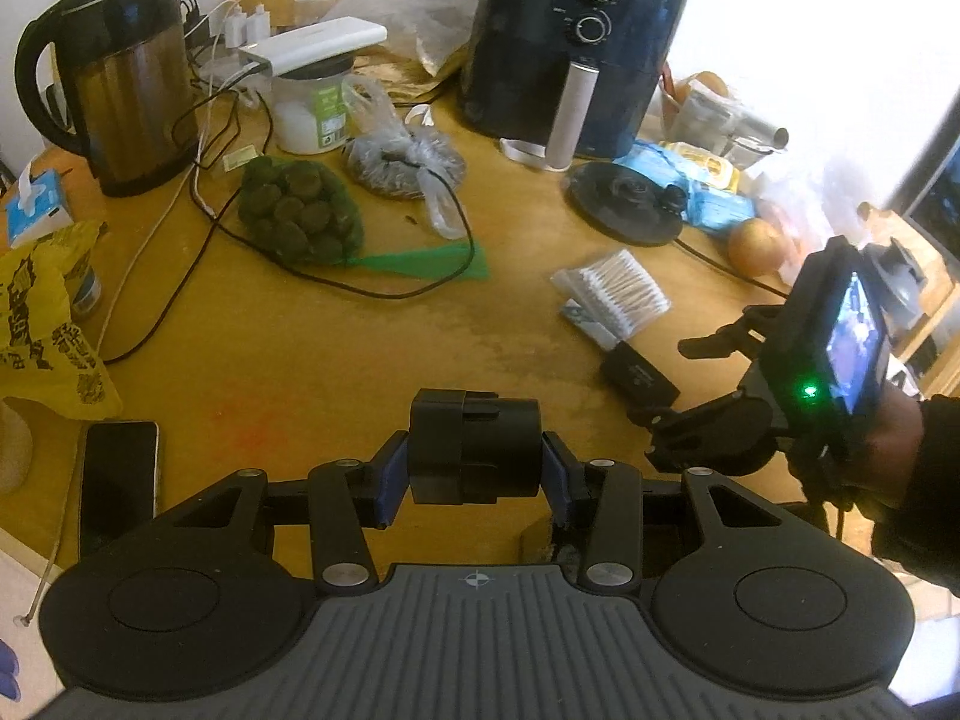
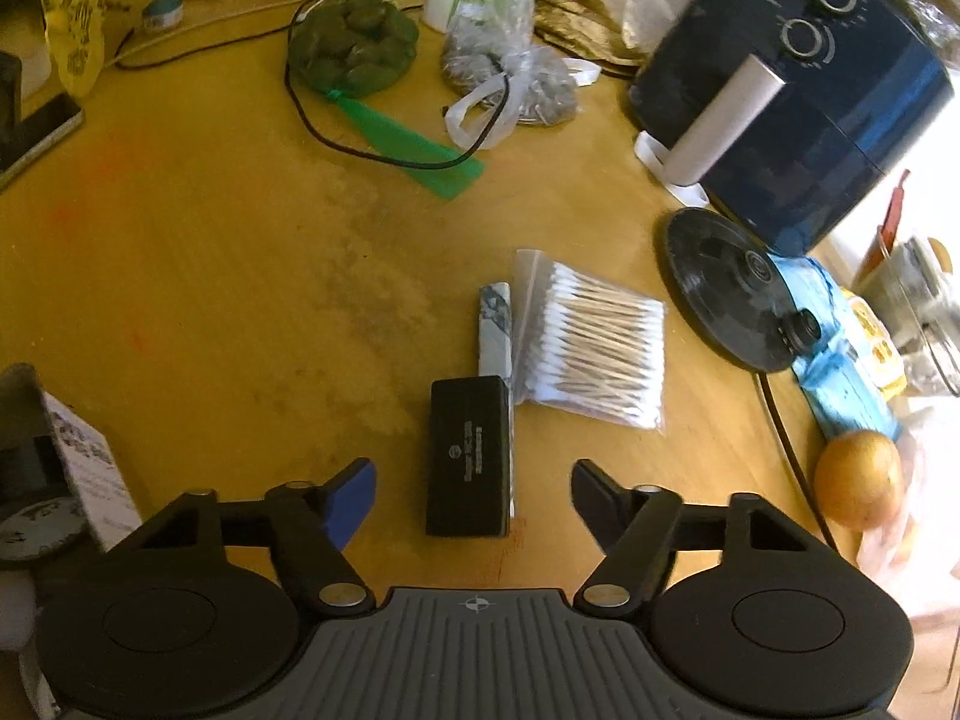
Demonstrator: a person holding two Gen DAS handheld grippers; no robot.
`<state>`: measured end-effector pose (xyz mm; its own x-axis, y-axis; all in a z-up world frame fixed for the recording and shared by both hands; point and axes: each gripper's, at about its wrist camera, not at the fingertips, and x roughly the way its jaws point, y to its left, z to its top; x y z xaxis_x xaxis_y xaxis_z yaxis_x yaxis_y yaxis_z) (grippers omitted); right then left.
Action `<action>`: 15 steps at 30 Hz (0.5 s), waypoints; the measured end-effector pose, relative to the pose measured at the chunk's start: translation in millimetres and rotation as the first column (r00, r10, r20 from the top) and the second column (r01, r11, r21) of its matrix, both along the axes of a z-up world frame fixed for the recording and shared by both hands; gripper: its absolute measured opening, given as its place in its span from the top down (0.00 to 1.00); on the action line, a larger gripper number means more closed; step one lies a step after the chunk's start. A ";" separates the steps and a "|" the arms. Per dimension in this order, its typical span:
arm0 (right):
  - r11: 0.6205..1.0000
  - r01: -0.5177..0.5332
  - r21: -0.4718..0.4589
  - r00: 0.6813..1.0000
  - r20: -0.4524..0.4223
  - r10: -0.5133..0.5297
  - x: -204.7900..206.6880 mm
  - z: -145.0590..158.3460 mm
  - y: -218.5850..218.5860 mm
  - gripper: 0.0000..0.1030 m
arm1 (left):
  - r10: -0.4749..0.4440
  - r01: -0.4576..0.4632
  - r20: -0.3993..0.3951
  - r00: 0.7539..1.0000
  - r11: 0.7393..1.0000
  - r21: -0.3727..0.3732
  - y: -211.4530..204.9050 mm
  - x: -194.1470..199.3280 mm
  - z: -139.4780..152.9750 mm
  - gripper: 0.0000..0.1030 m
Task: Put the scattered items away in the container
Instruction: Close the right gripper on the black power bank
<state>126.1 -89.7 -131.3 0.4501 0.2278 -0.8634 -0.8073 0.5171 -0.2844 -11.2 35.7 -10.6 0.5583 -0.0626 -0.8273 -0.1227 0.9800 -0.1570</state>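
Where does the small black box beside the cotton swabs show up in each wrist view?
Left wrist: the black box lies at right of centre on the table, just below the cotton swabs, by the right claw.
Right wrist: the box is at lower centre, ahead of the open claw, left of the swabs.
Shared landmark: the air fryer.

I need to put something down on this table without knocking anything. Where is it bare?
The table is bare across its middle, between the green net bag and the small black box. It is crowded along the far edge and beside the air fryer and the cotton swabs.
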 end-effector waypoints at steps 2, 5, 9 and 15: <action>1.000 -0.012 -0.023 1.000 0.011 0.012 1.6 -4.8 3.9 0.36 | 0.005 -0.005 -0.002 1.000 1.000 0.000 2.6 -0.5 -0.2 0.57; 0.998 -0.037 -0.052 0.999 0.024 0.039 2.4 -11.7 9.4 0.41 | 0.014 -0.014 -0.006 1.000 1.000 0.001 6.8 -1.0 -0.5 0.57; 0.993 -0.071 -0.096 0.995 0.057 0.077 0.3 -19.9 16.9 0.49 | 0.025 -0.025 -0.010 1.000 1.000 0.000 11.2 -2.1 -0.6 0.57; 0.983 -0.111 -0.148 0.989 0.079 0.124 -6.0 -23.7 25.5 0.66 | 0.020 -0.020 -0.016 1.000 1.000 -0.007 12.0 -2.1 -1.6 0.57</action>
<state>120.1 -64.1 -155.0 0.5026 0.1608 -0.8494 -0.8288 0.3692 -0.4205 -13.3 47.7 -12.2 0.5465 -0.0575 -0.8355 -0.1451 0.9760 -0.1621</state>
